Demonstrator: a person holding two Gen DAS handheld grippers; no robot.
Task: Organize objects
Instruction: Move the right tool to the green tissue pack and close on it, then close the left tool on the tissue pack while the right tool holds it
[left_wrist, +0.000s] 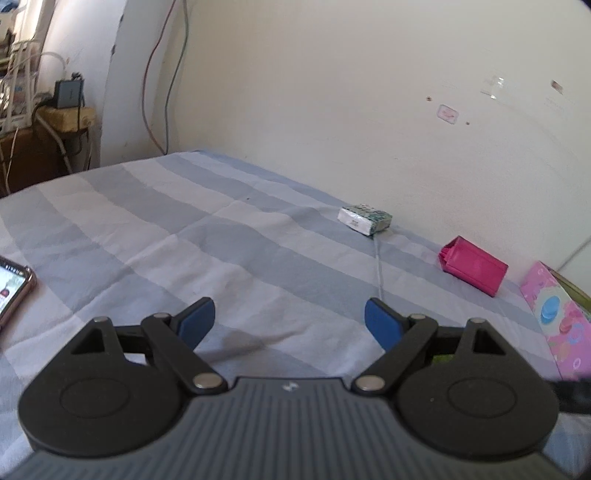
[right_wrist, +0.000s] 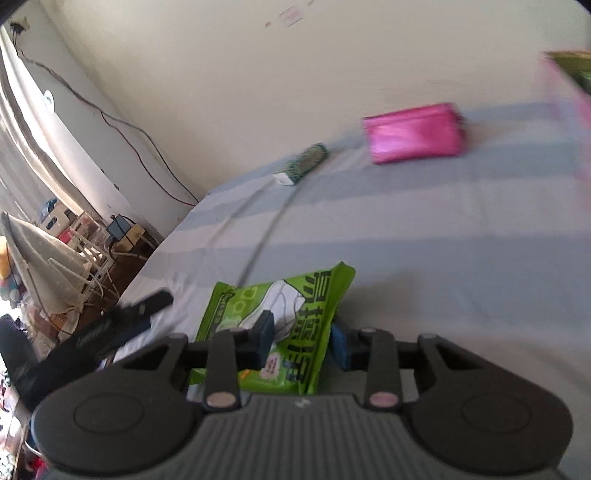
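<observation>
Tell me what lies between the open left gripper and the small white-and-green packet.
Only bare striped bedsheet lies between the left gripper and the white-and-green packet, seen in the left wrist view.

Green packet (right_wrist: 291, 328) upright above striped bedsheet (right_wrist: 443, 258)

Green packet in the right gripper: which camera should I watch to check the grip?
The right wrist view. There the green packet fills the space between the right gripper's blue pads, which press on both of its sides. The left wrist view shows only a green sliver behind the open left gripper's linkage.
</observation>
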